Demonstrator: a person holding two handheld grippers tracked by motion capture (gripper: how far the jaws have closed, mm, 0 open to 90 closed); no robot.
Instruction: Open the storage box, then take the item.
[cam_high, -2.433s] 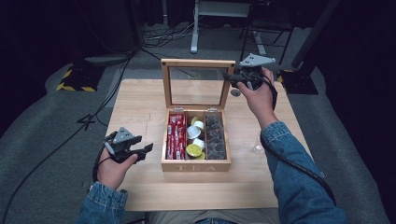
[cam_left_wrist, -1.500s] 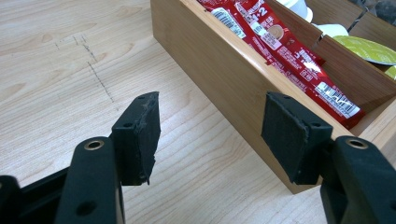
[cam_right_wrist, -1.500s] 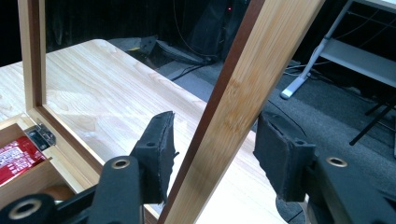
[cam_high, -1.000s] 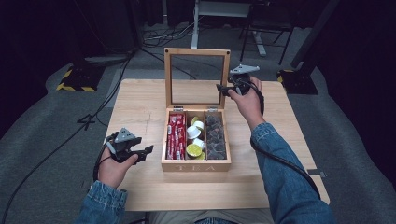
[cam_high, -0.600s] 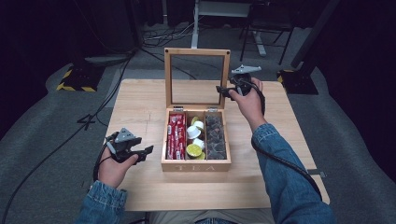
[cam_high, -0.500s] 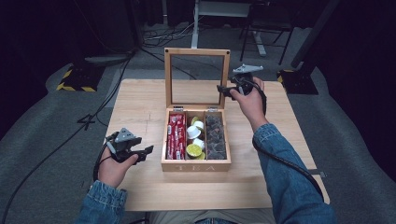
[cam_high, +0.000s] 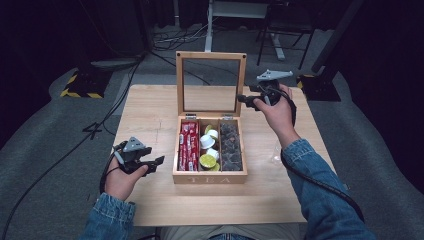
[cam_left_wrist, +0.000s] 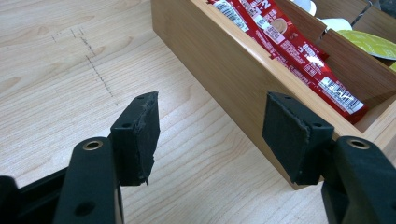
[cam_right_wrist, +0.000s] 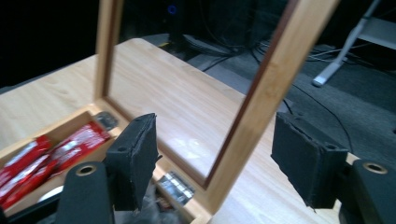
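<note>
The room around you is pretty dark: grey carpet floor (cam_high: 45, 165), a bunch of cables (cam_high: 170, 42) running off behind, a yellow-and-black striped block (cam_high: 80, 86) off the far left corner, and white desk legs (cam_high: 210, 25) at the back. In the middle sits your light wood surface (cam_high: 150, 107), mostly bare, with faint pencil marks (cam_left_wrist: 93, 60) on it.

The tea box (cam_high: 210, 176) stands mid-surface, its glass lid (cam_high: 210, 82) propped upright. Inside, red sachets (cam_high: 188, 145) fill the left compartment, white and green pods (cam_high: 208, 150) the middle, dark wrapped bits (cam_high: 231, 147) the right.

Your right claw (cam_high: 245, 99) is just beside the lid's right edge. The frame stands between the pads, but they're not pressing it, and the jaws have just been working open and closed. Your left claw (cam_high: 156, 162) hovers released, near the box's left wall, with nothing in it.
</note>
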